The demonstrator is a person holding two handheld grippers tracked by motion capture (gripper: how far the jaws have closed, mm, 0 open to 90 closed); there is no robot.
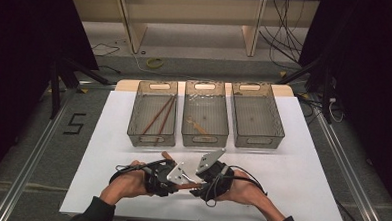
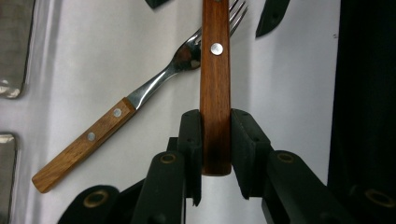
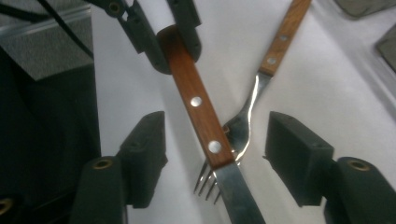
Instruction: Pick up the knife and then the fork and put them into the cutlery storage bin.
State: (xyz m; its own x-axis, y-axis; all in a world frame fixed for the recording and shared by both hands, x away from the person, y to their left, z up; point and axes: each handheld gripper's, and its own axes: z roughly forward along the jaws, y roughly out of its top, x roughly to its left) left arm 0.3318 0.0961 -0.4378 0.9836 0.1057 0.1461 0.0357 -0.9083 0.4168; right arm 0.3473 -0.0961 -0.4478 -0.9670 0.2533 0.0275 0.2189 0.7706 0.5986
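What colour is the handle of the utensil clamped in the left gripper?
Reddish-brown wood with silver rivets; the handle shows best in the left gripper view.

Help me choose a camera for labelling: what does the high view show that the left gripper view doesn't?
High view: three mesh baskets in a row, brown sticks in the left one, and both hands. Left gripper view: the fork's tines and the handle rivets, with the left claw clamped on the wooden handle. Both: that handle above the white table.
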